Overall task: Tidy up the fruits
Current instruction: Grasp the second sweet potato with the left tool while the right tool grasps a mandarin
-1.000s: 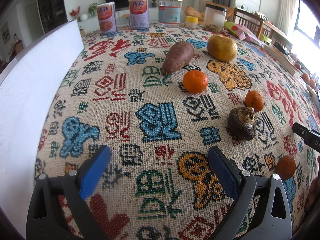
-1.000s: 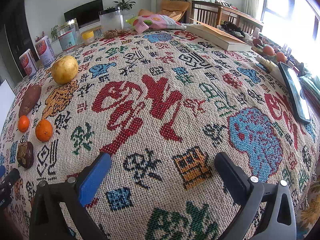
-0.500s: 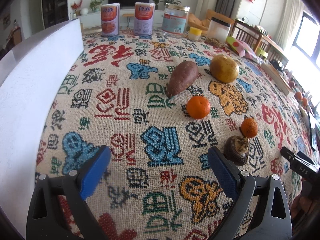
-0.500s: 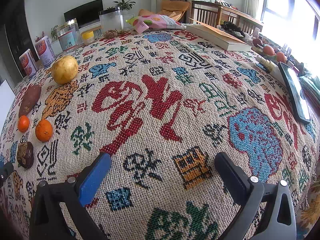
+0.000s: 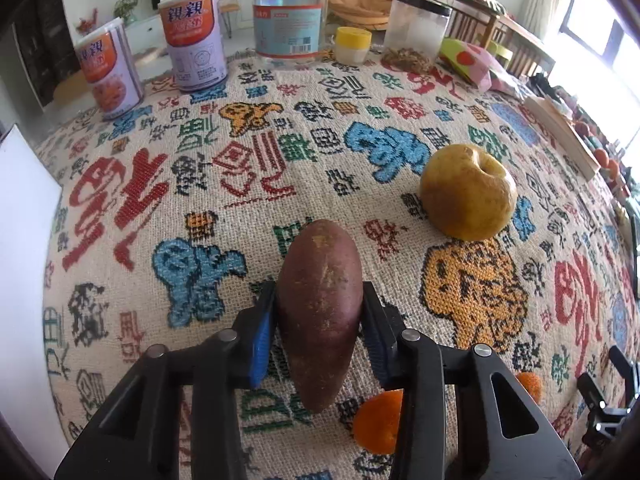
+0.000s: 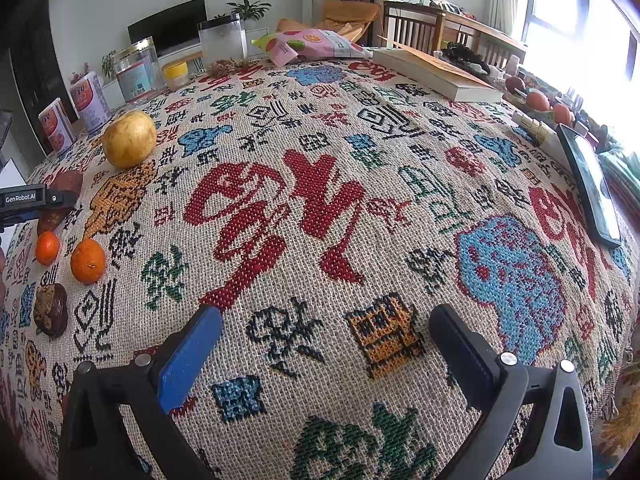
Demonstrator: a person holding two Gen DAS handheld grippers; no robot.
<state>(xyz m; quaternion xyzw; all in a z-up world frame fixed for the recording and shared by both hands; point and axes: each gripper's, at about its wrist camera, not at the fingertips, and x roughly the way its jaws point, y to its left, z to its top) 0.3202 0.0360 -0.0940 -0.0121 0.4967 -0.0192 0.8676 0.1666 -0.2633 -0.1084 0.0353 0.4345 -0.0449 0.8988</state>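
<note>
The left gripper's (image 5: 320, 320) blue-padded fingers (image 5: 262, 340) are clenched on the sweet potato (image 5: 320, 304), gripping it at mid-length above the patterned cloth on the bench (image 5: 280, 160). A yellow pear (image 5: 467, 192) lies at two o'clock from it; an orange (image 5: 378, 424) peeks out at five o'clock. The right gripper's (image 6: 320, 344) fingers (image 6: 186, 356) are spread wide, holding nothing, with two oranges (image 6: 87, 261) at its nine o'clock.
</note>
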